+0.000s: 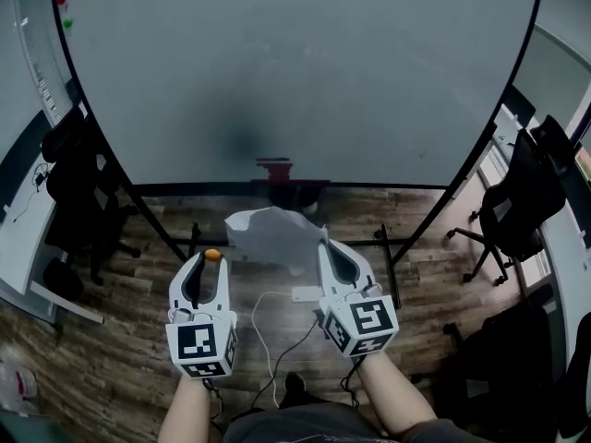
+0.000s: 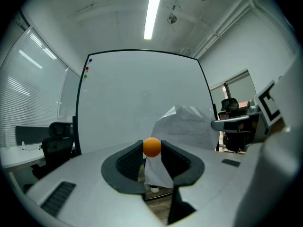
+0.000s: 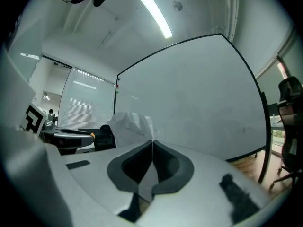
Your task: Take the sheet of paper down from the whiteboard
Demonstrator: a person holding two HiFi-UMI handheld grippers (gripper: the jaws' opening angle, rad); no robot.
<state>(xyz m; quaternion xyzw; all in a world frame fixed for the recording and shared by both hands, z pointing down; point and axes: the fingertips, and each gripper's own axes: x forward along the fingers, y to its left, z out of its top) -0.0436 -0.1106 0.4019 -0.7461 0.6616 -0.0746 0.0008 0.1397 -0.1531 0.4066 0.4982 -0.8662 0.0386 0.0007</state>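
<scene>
Head view: the paper was off the whiteboard, at 10 o'clock of the right gripper. Left gripper view: the left gripper clenched an orange ball. Right gripper view: the jaws pinched the paper's edge. A firm pinch and slow lowering would probably avoid tearing.

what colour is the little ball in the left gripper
Orange. The ball shows best in the left gripper view, held between the jaws.
</scene>
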